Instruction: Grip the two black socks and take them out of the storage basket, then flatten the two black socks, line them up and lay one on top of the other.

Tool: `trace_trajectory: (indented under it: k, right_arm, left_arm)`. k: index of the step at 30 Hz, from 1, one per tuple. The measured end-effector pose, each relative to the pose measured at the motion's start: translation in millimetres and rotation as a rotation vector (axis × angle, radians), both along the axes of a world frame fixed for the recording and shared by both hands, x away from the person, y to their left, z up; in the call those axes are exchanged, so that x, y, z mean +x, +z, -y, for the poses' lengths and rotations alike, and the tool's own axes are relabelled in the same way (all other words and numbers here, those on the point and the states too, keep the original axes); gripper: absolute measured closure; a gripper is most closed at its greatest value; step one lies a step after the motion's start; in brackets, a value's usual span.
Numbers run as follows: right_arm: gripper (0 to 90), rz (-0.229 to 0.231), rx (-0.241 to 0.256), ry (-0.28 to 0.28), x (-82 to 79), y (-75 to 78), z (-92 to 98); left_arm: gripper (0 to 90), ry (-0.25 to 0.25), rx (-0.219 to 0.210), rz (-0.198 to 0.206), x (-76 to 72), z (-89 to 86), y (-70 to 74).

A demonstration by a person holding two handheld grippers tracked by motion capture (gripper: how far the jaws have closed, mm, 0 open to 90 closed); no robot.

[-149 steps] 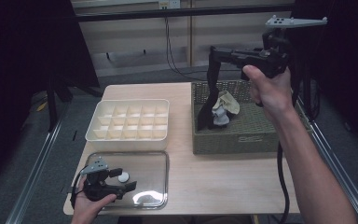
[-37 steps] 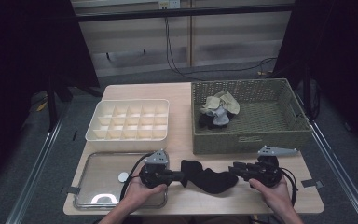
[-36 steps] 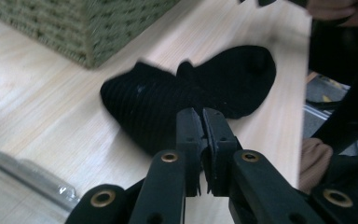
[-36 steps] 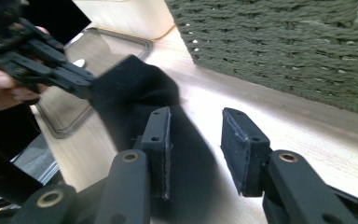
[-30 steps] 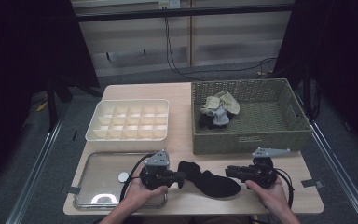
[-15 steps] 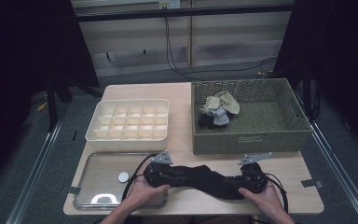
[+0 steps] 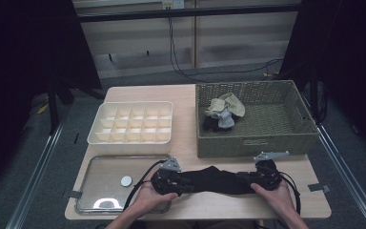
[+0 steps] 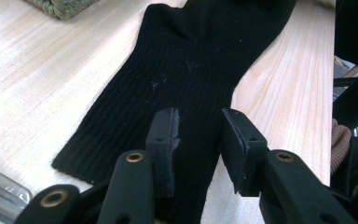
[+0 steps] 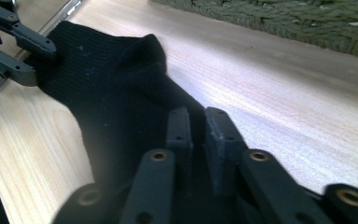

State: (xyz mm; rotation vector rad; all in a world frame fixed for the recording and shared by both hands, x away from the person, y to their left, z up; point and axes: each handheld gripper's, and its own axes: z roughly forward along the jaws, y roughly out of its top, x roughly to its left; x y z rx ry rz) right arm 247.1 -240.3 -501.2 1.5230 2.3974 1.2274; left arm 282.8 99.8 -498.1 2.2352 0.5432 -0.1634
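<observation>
A long black sock [image 7: 214,180] lies stretched flat on the wooden table near its front edge, between my two grippers. My left gripper [image 7: 178,183] is at the sock's left end; in the left gripper view its jaws [image 8: 198,126] stand apart just above the ribbed fabric [image 8: 191,70]. My right gripper [image 7: 252,179] is at the other end. In the right gripper view its jaws [image 9: 196,119] are almost together, pinching the sock [image 9: 112,93]. The left gripper [image 9: 32,58] shows at the far end there, jaws spread at the sock's edge.
A green wicker basket [image 7: 252,143] stands behind the sock and holds several bunched socks [image 7: 224,112]. A cream compartment box [image 7: 133,124] sits at the back left. A metal tray [image 7: 105,167] with a small white disc [image 7: 126,181] lies beside my left hand.
Five seconds ago my right gripper held the sock up over the basket. In the last second the bunched sock was pulled out lengthwise and laid flat; both hands came down to the table.
</observation>
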Motion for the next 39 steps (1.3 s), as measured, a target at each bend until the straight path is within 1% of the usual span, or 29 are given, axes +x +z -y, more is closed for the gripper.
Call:
trace_trajectory:
  k: [1, 2, 4, 5, 6, 7, 8, 9, 10, 12, 13, 14, 15, 16, 18, 20, 21, 22, 23, 25, 26, 29, 31, 32, 34, 35, 36, 37, 39]
  right_arm:
    - [70.9, 0.002, 0.001, -0.001, -1.0, 0.8, -0.4]
    - [68.5, 0.011, 0.002, 0.009, -2.0, 1.4, -1.4]
    - [65.1, 0.017, 0.007, 0.022, -4.2, 2.6, -3.6]
    - [63.6, 0.020, 0.009, 0.035, -4.8, 3.7, -4.4]
    - [61.9, 0.010, 0.014, 0.039, -5.1, 5.9, -5.1]
    - [60.9, 0.017, 0.021, 0.035, -4.9, 7.6, -5.2]
    - [60.0, 0.026, 0.037, 0.035, -3.8, 9.8, -4.7]
    - [59.4, 0.025, 0.045, 0.031, -3.3, 11.4, -5.0]
    - [57.6, 0.028, 0.053, 0.029, -2.3, 12.9, -6.0]
    - [55.0, 0.034, 0.061, 0.034, 0.9, 14.5, -9.9]
    - [53.3, 0.036, 0.055, 0.038, 3.0, 15.0, -12.8]
    - [52.8, 0.037, 0.056, 0.041, 5.5, 15.3, -15.9]
    - [50.5, 0.033, 0.055, 0.045, 8.2, 15.6, -18.9]
    - [48.6, 0.034, 0.042, 0.045, 11.2, 15.5, -22.7]
    - [51.1, 0.025, 0.039, 0.065, 18.0, 15.3, -29.2]
    - [52.5, 0.023, 0.037, 0.078, 25.1, 16.1, -34.0]
    - [55.8, 0.026, 0.046, 0.087, 28.5, 16.2, -35.4]
    - [57.8, 0.025, 0.050, 0.093, 31.3, 16.1, -36.8]
    - [59.1, 0.023, 0.047, 0.100, 33.8, 15.8, -38.8]
    - [61.5, 0.018, 0.027, 0.114, 37.2, 15.1, -44.9]
    - [63.0, 0.014, 0.019, 0.120, 38.5, 15.0, -47.7]
    - [64.3, 0.007, 0.026, 0.121, 41.5, 12.7, -54.6]
    - [64.0, -0.002, 0.021, 0.132, 43.7, 10.3, -57.5]
    - [64.2, 0.000, 0.010, 0.134, 44.6, 9.5, -58.6]
    - [63.9, -0.005, 0.005, 0.128, 45.6, 8.1, -58.6]
    - [64.2, -0.005, 0.013, 0.127, 45.9, 7.1, -57.6]
    - [64.4, -0.004, 0.008, 0.122, 46.1, 6.3, -56.9]
    - [64.1, -0.004, 0.009, 0.115, 46.0, 5.3, -56.2]
    - [64.6, -0.008, 0.009, 0.113, 46.0, 3.5, -55.8]
  left_arm:
    - [64.0, 0.003, 0.009, 0.003, 0.2, -1.1, 1.4]
    - [64.0, 0.007, -0.003, 0.002, 0.1, -1.3, 1.8]
    - [65.1, 0.002, -0.014, 0.008, 0.5, -2.5, 3.9]
    - [66.4, -0.003, -0.011, 0.008, 0.9, -2.8, 5.8]
    - [67.4, 0.002, -0.019, 0.012, 1.1, -2.3, 7.4]
    - [67.9, 0.003, -0.018, 0.013, 1.8, -2.3, 10.1]
    - [68.9, -0.001, -0.023, 0.008, 2.0, -2.2, 11.0]
    - [69.9, -0.003, -0.029, 0.010, 2.1, -1.3, 11.5]
    - [70.6, -0.008, -0.023, 0.013, 2.0, -0.2, 11.5]
    - [70.6, -0.001, -0.021, 0.008, 2.0, 2.2, 9.9]
    - [70.6, -0.006, -0.017, 0.003, 2.2, 3.1, 9.3]
    - [70.5, -0.011, -0.006, 0.010, 2.4, 3.9, 9.0]
    - [70.4, -0.006, -0.014, 0.006, 2.4, 4.9, 8.3]
    - [70.1, -0.009, -0.008, 0.005, 3.3, 5.2, 8.7]
    - [69.6, -0.010, -0.010, 0.004, 2.4, 4.9, 8.9]
    - [68.8, -0.014, 0.004, 0.012, 1.0, 0.8, 10.5]
    - [68.8, -0.008, 0.010, 0.018, 1.5, -1.9, 10.9]
    - [69.0, -0.007, 0.009, 0.010, 2.7, -4.2, 11.7]
    - [69.2, 0.002, -0.007, 0.008, 3.6, -5.3, 11.5]
    - [69.8, 0.019, -0.012, 0.008, 4.7, -5.0, 11.8]
    - [69.8, 0.017, -0.006, 0.007, 5.0, -4.0, 12.6]
    - [68.7, 0.004, -0.014, 0.016, 3.6, 4.0, 13.0]
    - [68.4, 0.001, -0.008, 0.022, 6.0, 10.7, 14.6]
    - [68.4, -0.002, -0.004, 0.022, 7.8, 13.6, 15.3]
    - [68.5, 0.001, -0.015, 0.012, 10.5, 19.3, 16.1]
    - [68.8, -0.012, -0.013, 0.013, 10.7, 22.1, 16.1]
    - [69.0, -0.021, -0.013, 0.009, 9.5, 25.6, 15.4]
    - [69.5, -0.033, -0.018, 0.004, 9.3, 27.0, 14.4]
    - [71.2, -0.037, -0.062, -0.016, 7.3, 31.8, 10.9]
